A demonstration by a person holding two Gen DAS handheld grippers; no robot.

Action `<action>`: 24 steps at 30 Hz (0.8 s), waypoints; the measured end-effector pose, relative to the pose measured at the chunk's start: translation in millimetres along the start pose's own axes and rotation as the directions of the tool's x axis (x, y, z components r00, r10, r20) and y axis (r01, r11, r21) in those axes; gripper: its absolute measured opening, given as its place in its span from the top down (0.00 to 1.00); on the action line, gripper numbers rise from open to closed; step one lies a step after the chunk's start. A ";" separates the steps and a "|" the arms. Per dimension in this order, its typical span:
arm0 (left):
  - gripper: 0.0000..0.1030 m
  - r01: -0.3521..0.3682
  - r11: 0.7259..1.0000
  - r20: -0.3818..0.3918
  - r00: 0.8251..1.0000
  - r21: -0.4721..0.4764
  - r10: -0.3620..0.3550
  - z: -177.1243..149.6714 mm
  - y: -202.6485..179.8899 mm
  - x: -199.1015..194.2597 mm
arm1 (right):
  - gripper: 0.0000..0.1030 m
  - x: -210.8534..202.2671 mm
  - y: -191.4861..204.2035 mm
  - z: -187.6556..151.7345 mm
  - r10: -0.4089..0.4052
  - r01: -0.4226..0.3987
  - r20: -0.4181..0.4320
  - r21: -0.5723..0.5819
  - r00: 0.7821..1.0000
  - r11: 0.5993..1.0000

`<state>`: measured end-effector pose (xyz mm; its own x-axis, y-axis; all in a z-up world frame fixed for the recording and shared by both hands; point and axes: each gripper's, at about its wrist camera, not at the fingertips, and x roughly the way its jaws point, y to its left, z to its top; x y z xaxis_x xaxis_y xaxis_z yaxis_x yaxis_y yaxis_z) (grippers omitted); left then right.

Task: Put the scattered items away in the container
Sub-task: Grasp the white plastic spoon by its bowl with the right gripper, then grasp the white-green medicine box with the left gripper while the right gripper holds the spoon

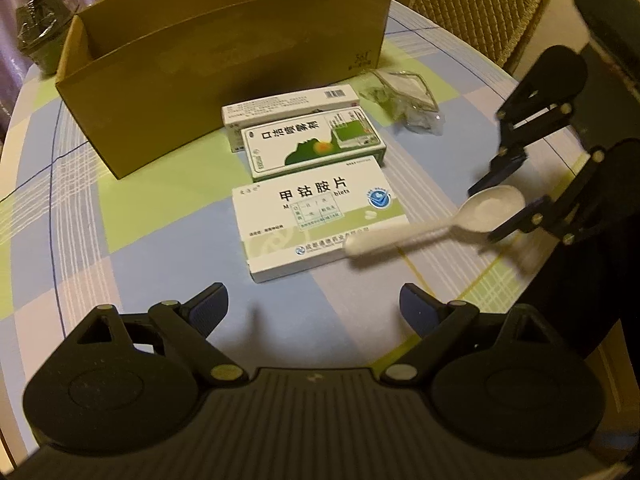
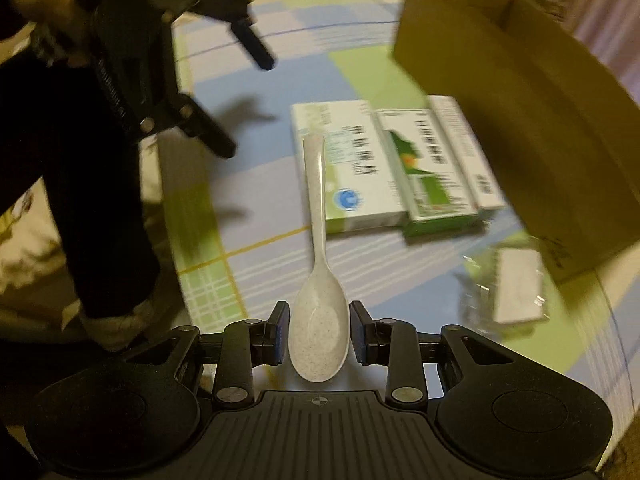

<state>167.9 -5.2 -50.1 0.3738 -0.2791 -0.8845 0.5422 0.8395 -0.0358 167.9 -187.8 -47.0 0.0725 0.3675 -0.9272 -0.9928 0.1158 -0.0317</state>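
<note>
**Beside the box: a spoon held only by its bowl**

Right of the pill packs, my right gripper [image 2: 319, 332] is clamped on the spoon [image 2: 320, 280], pads pressing the rounded sides of its bowl while the long handle sticks out ahead over the nearest pack [image 1: 320, 224]. That grip looks risky to me: the bowl is smooth and curved, so it could squirt out, or pivot between the pads as I swing toward the box [image 1: 224, 68]. The handle could also catch the box's near wall or nudge the packs lying in front of it. My left gripper [image 1: 314, 306] hangs with its jaws wide apart and nothing between them, on the near side of the packs from the box, over bare worktop [image 1: 160, 240]; crossing paths with it is another hazard. A crumpled wrapper [image 1: 404, 100] lies at the box's right corner, still out.
</note>
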 end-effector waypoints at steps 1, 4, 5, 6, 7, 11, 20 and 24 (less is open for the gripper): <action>0.09 -0.003 1.000 0.001 1.000 0.000 0.003 0.8 0.3 -0.1 | 0.67 -3.3 -3.6 -1.3 -0.013 0.013 0.010 0.028 1.000 1.000; 0.09 -0.006 1.000 0.007 1.000 0.003 0.006 6.1 1.0 0.6 | 0.67 -12.5 -10.9 -2.6 -0.048 0.044 0.027 0.116 0.998 0.992; 0.09 -0.004 1.000 0.011 1.000 0.012 0.004 8.3 0.6 1.5 | 0.67 -14.2 -13.7 -3.4 -0.058 0.053 0.032 0.138 0.998 0.989; 0.08 -0.002 1.000 0.014 1.000 0.029 0.002 11.0 -0.1 2.9 | 0.67 -15.4 -16.0 -4.0 -0.066 0.060 0.035 0.158 0.997 0.986; 0.08 -0.002 0.999 0.013 1.000 0.044 0.001 13.6 -0.4 4.8 | 0.67 -16.5 -17.5 -4.5 -0.074 0.067 0.037 0.173 0.997 0.983; 0.08 -0.003 0.992 0.007 1.000 0.129 0.002 23.2 2.0 16.7 | 0.67 -24.8 -20.1 -7.4 -0.087 0.076 0.047 0.203 0.995 0.976; 0.08 0.112 0.987 -0.084 0.991 0.115 -0.103 35.4 25.4 45.5 | 0.67 -19.6 -23.3 -8.8 -0.106 0.085 0.066 0.262 0.992 0.961; 0.07 0.162 0.981 -0.085 0.984 0.108 -0.154 27.8 18.7 45.3 | 0.67 -17.7 -25.3 -9.1 -0.107 0.084 0.070 0.280 0.992 0.956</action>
<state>215.8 -15.1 -77.9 0.2208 -0.3642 -0.9048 0.6736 0.7278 -0.1286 190.9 -205.6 -33.2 0.1850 0.4166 -0.8901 -0.9167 0.3995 -0.0035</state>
